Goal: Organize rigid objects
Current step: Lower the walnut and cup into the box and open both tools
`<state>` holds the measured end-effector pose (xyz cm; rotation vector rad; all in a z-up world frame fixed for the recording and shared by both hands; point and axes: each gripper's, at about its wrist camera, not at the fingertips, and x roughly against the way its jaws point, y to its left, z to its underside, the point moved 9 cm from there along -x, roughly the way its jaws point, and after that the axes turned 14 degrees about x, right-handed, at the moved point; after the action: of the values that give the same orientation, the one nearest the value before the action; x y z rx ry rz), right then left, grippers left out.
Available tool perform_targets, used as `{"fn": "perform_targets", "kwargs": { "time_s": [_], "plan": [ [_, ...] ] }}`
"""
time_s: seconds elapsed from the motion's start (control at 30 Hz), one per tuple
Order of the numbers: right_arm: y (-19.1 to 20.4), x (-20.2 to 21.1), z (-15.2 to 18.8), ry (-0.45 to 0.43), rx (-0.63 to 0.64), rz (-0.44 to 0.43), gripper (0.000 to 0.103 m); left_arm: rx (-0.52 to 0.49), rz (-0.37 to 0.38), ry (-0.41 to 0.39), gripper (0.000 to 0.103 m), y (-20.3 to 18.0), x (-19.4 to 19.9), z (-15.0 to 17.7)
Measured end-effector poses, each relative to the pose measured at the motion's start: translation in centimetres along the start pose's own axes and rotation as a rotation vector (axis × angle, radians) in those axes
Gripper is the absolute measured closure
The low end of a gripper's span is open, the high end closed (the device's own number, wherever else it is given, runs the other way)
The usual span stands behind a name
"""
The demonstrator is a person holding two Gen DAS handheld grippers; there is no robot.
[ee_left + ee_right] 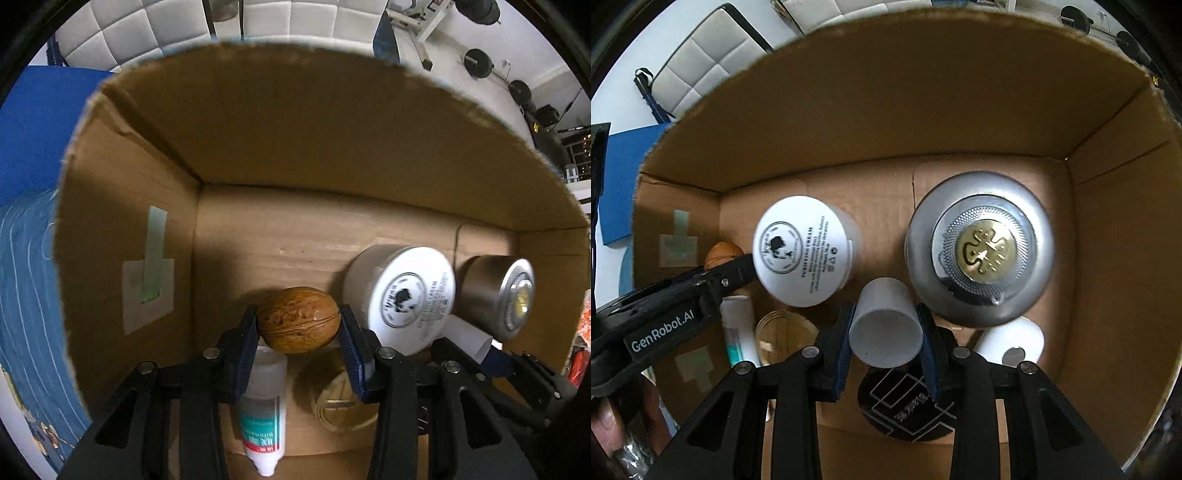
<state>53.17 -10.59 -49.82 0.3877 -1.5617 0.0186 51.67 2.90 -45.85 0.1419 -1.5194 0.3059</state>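
My left gripper is shut on a brown walnut and holds it inside an open cardboard box, above the box floor. My right gripper is shut on a small white cylinder inside the same box. The left gripper with the walnut shows at the left of the right wrist view. The right gripper shows at the right of the left wrist view.
In the box stand a white cream jar, a silver canister with a gold emblem, a white tube with teal label, a gold-lidded glass jar, a black round lid and another white cylinder. Blue mat lies outside.
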Motion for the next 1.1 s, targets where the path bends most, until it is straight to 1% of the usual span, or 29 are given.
{"fn": "perform_targets", "kwargs": {
  "time_s": [0.13, 0.27, 0.33, 0.4, 0.43, 0.47, 0.53, 0.57, 0.6, 0.63, 0.67, 0.7, 0.73, 0.8, 0.83, 0.87, 0.93, 0.97, 1.07, 1.1],
  "plan": [
    [0.2, -1.2, -0.5, 0.016, 0.002, 0.014, 0.068, -0.004, -0.009, 0.023, 0.064, 0.1, -1.0, 0.1],
    [0.6, -2.3, -0.8, 0.036, 0.000, 0.006, 0.068, 0.002, -0.007, 0.041, 0.064, 0.2, -1.3, 0.2],
    [0.6, -2.8, -0.8, 0.047, 0.010, 0.021, 0.068, 0.007, -0.017, 0.055, 0.059, 0.4, -1.5, -0.1],
    [0.6, -3.0, -0.7, 0.049, 0.011, 0.027, 0.068, 0.019, -0.013, 0.063, 0.058, 0.6, -1.3, -0.3],
    [0.6, -3.2, -0.7, 0.059, 0.014, 0.037, 0.066, 0.023, -0.013, 0.065, 0.057, 0.4, -1.2, -0.9],
    [0.6, -3.2, -0.6, 0.067, 0.015, 0.049, 0.058, 0.029, -0.010, 0.067, 0.057, 0.5, -0.9, -1.0],
    [0.8, -3.2, -0.4, 0.069, 0.016, 0.042, 0.046, 0.034, -0.005, 0.054, 0.054, 0.4, -0.3, -1.1],
    [0.9, -3.0, -0.3, 0.069, 0.018, 0.043, 0.043, 0.031, -0.004, 0.040, 0.053, 0.3, 0.2, -1.1],
    [1.0, -2.9, 0.0, 0.068, 0.022, 0.050, 0.042, 0.028, -0.001, 0.025, 0.050, 0.2, 0.8, -1.1],
    [1.0, -2.5, 0.1, 0.063, 0.026, 0.056, 0.039, 0.026, 0.003, 0.013, 0.045, 0.0, 1.3, -1.1],
    [1.0, -2.1, 0.3, 0.057, 0.030, 0.061, 0.034, 0.024, 0.008, 0.005, 0.044, -0.1, 1.8, -1.0],
    [1.0, -1.9, 0.5, 0.053, 0.031, 0.066, 0.032, 0.020, 0.015, -0.009, 0.040, -0.3, 2.4, -0.8],
    [1.0, -1.4, 0.7, 0.044, 0.029, 0.074, 0.028, 0.016, 0.020, -0.020, 0.033, -0.4, 2.7, -0.6],
    [1.0, -0.6, 1.0, 0.029, 0.027, 0.078, 0.023, 0.002, 0.012, -0.058, 0.022, -0.4, 4.0, 0.0],
    [0.9, -0.1, 1.2, 0.022, 0.022, 0.085, 0.015, -0.003, 0.009, -0.076, 0.017, -0.5, 4.5, 0.3],
    [0.8, 0.5, 1.5, 0.011, 0.018, 0.090, 0.006, -0.011, 0.002, -0.106, 0.014, -0.4, 5.4, 0.6],
    [0.6, 1.5, 2.0, -0.006, 0.011, 0.096, 0.001, -0.016, -0.003, -0.142, 0.012, 0.2, 6.9, 0.8],
    [0.4, 1.9, 2.4, -0.011, 0.007, 0.106, 0.001, -0.015, -0.003, -0.155, 0.012, 0.5, 7.4, 1.2],
    [0.0, 3.1, 3.5, -0.020, 0.002, 0.133, 0.000, -0.009, -0.002, -0.192, 0.007, 0.9, 8.6, 2.6],
    [-0.1, 3.4, 3.9, -0.023, 0.001, 0.145, 0.000, -0.008, -0.001, -0.197, 0.006, 0.8, 8.7, 2.6]
  ]
}}
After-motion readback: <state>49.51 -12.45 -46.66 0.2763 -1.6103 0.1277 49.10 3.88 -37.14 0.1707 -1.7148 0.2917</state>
